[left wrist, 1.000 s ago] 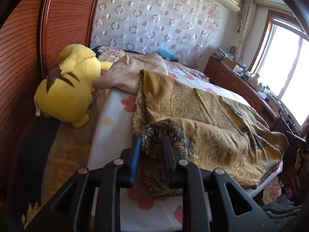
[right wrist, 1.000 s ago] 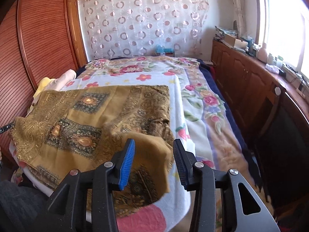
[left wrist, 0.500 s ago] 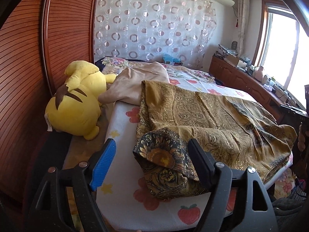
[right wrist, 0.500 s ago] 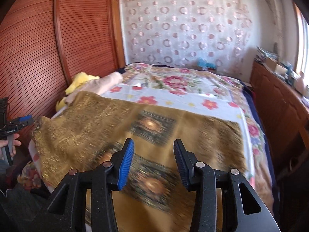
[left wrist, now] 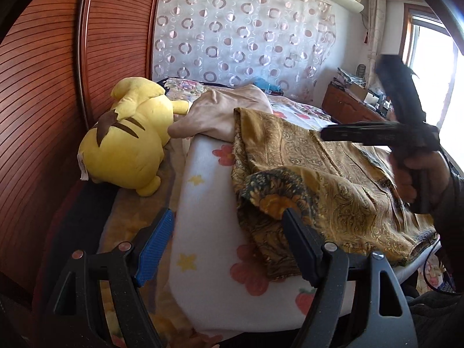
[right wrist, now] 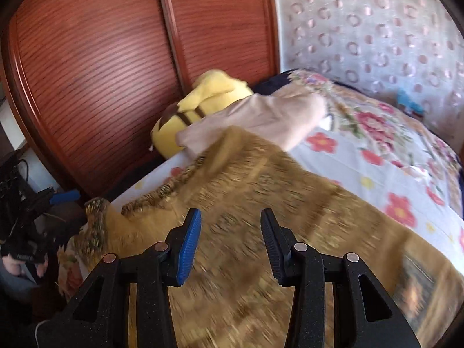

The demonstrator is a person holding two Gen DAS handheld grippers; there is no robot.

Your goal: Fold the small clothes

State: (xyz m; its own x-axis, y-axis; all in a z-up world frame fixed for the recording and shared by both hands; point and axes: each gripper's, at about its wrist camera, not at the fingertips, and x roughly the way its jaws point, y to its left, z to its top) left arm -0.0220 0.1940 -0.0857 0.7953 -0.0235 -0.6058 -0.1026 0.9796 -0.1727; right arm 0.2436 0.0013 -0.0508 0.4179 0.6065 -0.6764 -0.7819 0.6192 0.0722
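Mid-fold: gold paisley cloth (left wrist: 327,174) lies across the bed (left wrist: 208,217) with one corner turned over, left gripper (left wrist: 229,232) spread and empty beside it, right gripper (right wrist: 230,239) parted, holding nothing above it; next probably regrasp an edge.

Floral-sheeted bed (left wrist: 208,264), gold patterned cloth (left wrist: 327,174), beige garment (left wrist: 220,116), yellow plush toy (left wrist: 127,150) lying on it

The left hand-held gripper (left wrist: 226,240) points downward with its jaws spread wide and nothing pressed between the pads. The right hand-held gripper (right wrist: 230,237) tilts down too, jaws parted and empty. In the left wrist view, at three o'clock, the person's right hand (left wrist: 420,174) wraps its handle.
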